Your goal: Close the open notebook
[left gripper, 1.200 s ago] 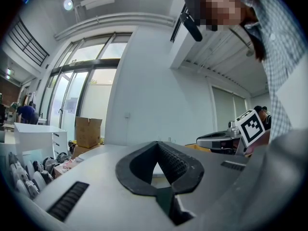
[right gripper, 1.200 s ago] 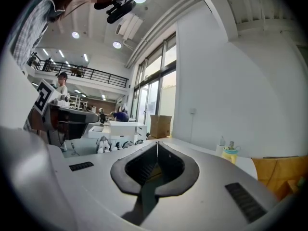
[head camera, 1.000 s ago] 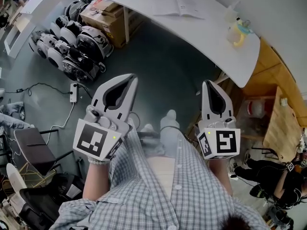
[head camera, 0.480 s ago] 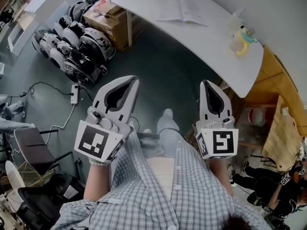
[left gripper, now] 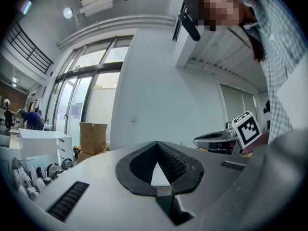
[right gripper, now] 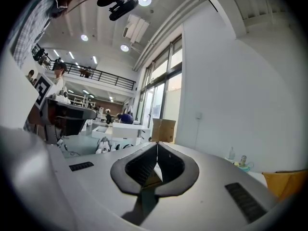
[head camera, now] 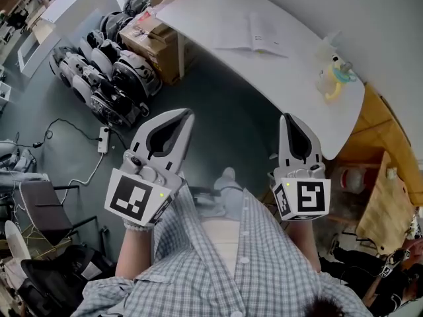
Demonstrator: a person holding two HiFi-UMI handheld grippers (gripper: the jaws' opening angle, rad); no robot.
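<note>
Though the notebook (head camera: 254, 35) lies open on the white tabletop (head camera: 301, 88), neither tool is anywhere near it. The person stands back from the tabletop with both tools held out level in front of the body, over the grey floor (head camera: 225, 104).

The left tool (head camera: 184, 113) has its jaws brought together, tips meeting, with nothing between them. The right tool (head camera: 287, 116) is likewise closed tight and empty, its pads touching along their length in its own view.

I'd call this the approach, with none of the closing begun. The next move calls for getting up to the tabletop edge. One tool then has to reach an outer edge of the notebook, catch the cover or the loose pages there, and fold that half over the spine. The other tool could steady the flat half so the notebook doesn't slide. Closed tips might slip under an edge, though pinching the cover would need the jaws parted first.

The notebook sits well ahead of both tools, pages up, toward the far side of the tabletop. It lies between the lines the two tools point along, a little closer to the right one. Near the tabletop's right end stands what looks like a small clear bottle (head camera: 334, 78) with something yellow and teal on it, though I can't be sure from here. A cardboard box (head camera: 155, 35) sits on the floor under the left end.
</note>
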